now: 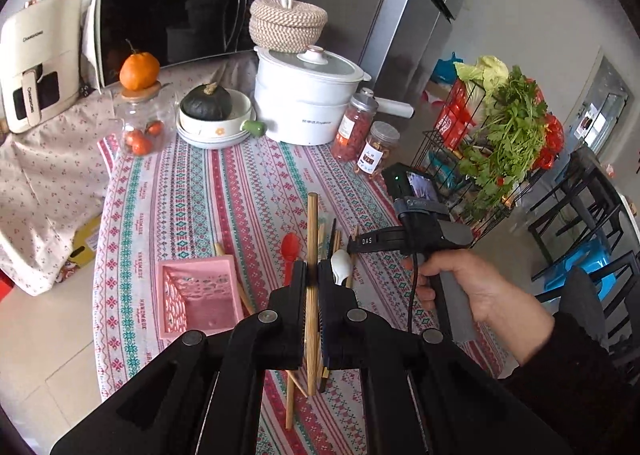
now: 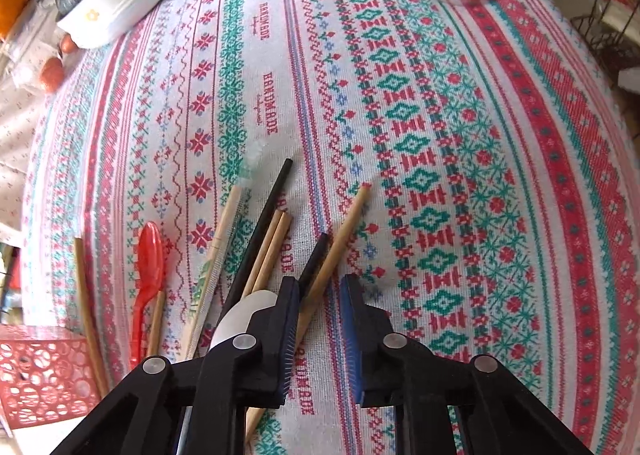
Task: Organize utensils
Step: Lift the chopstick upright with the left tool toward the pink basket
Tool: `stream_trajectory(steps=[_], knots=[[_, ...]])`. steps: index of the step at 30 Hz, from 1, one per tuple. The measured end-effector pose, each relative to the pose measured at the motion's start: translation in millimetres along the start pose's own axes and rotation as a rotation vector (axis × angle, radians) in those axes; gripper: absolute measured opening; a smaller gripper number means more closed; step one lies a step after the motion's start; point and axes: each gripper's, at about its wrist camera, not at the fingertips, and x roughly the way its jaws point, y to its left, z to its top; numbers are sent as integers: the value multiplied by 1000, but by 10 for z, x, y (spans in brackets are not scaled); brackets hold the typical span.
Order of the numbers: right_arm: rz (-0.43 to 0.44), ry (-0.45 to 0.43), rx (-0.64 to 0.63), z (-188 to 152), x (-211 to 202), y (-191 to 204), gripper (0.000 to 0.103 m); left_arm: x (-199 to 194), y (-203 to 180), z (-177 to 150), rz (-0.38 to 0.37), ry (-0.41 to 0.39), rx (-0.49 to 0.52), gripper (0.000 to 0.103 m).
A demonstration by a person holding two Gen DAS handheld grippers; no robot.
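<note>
My left gripper (image 1: pixel 313 275) is shut on a long wooden chopstick (image 1: pixel 312 231) and holds it upright above the table. A pink perforated basket (image 1: pixel 198 301) lies on the cloth just left of it. Under and behind the gripper lie a red plastic spoon (image 1: pixel 289 251), a white spoon (image 1: pixel 341 267) and several wooden and black chopsticks. My right gripper (image 2: pixel 322 287) is open and empty, low over that pile, beside a wooden chopstick (image 2: pixel 342 243) and a black chopstick (image 2: pixel 264 227). The red spoon (image 2: pixel 147 267), white spoon (image 2: pixel 244 315) and basket (image 2: pixel 44 375) show at its left.
At the table's back stand a white pot (image 1: pixel 306 99), a bowl with a dark squash (image 1: pixel 212 111), a glass jar with an orange on top (image 1: pixel 138 111) and two snack jars (image 1: pixel 368 139). A wire rack of greens (image 1: pixel 496 143) stands off the right edge.
</note>
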Motion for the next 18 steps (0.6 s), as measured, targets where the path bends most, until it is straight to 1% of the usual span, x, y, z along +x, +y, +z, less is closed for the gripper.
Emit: stream_trajectory(steps=[3, 4, 6, 9, 12, 14, 15, 18], knots=[[-73, 22, -29, -23, 9, 61, 11, 31, 97, -56, -8, 20, -12, 5], [-98, 33, -34, -36, 15, 72, 11, 38, 119, -76, -5, 25, -11, 5], [-115, 37, -43, -58, 15, 89, 11, 37, 158, -110, -8, 32, -15, 5], [-140, 22, -78, -88, 40, 162, 14, 14, 180, -118, -7, 27, -14, 5], [-185, -10, -132, -138, 69, 293, 13, -1, 178, -119, 6, 16, -10, 5], [-175, -40, -104, -160, 57, 280, 8, -14, 186, -126, 16, 7, -8, 5], [-156, -53, -88, -174, 48, 262, 5, -25, 189, -134, 20, 1, -5, 5], [-109, -88, -63, -256, -48, 187, 5, -90, 212, -160, 31, -21, 0, 5]])
